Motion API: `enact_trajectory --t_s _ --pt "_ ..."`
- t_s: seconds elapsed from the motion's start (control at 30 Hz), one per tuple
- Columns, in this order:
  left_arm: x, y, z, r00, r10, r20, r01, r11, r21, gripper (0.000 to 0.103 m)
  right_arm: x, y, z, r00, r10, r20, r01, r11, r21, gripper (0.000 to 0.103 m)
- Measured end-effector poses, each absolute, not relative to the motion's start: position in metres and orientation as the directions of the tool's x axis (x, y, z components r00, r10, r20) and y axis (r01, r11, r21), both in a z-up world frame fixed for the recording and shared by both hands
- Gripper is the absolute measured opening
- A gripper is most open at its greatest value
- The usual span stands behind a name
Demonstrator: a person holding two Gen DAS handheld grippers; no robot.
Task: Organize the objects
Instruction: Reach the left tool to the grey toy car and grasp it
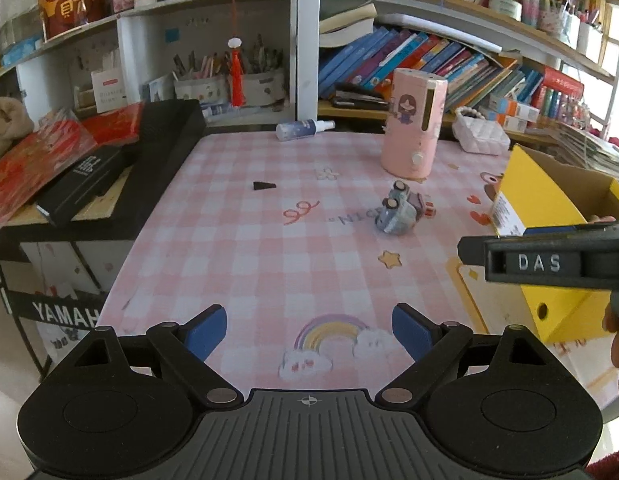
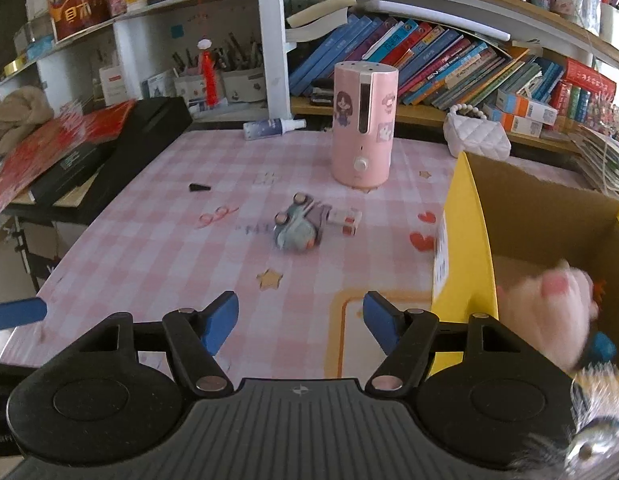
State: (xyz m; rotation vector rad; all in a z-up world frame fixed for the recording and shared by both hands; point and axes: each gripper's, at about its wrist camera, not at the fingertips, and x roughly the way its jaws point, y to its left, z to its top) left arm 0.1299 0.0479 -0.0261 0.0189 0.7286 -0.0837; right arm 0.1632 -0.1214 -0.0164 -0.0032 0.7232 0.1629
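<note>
You're holding both grippers, left (image 1: 309, 336) and right (image 2: 300, 322), with jaws released and empty. A plush (image 2: 549, 312) is already lying in the box (image 2: 465, 240) at right; the toy car (image 2: 297, 226) mid-frame on the surface (image 2: 149, 240) is waiting its turn.

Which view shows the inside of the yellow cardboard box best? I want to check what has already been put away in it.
The right wrist view: it looks over the yellow cardboard box rim into the brown interior, where a pink plush toy lies, blurred. The left wrist view shows the box mostly from outside; the right gripper's body hides most of its opening.
</note>
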Motion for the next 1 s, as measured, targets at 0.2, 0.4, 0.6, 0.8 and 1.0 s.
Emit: enact_trajectory --t_s 0.2,0.4,0.6,0.8,1.0 --pt "0.163 0.034 -0.029 0.743 -0.072 -0.665 0.096 0.995 0.0 0.092 0.204 -0.13 -0.018 0.73 0.159 -0.665 -0.14 0.987 0.082 0.068" --pt "0.2 0.012 -0.036 0.745 -0.098 -0.66 0.141 0.99 0.013 0.091 0.238 -0.136 -0.015 0.734 0.17 -0.657 -0.129 0.986 0.11 0.068" --pt "0.239 -0.012 -0.048 0.729 -0.137 -0.671 0.19 0.982 0.006 0.089 0.269 -0.149 -0.006 0.758 0.153 -0.634 -0.092 0.987 0.129 0.068" --pt "0.271 -0.035 -0.061 0.717 -0.19 -0.67 0.241 0.97 -0.018 0.082 0.293 -0.161 -0.003 0.761 0.135 -0.635 -0.061 0.989 0.137 0.068" --pt "0.294 -0.052 -0.073 0.707 -0.223 -0.671 0.27 0.962 -0.036 0.073 0.302 -0.162 0.001 0.79 0.111 -0.603 -0.083 0.994 0.074 0.067"
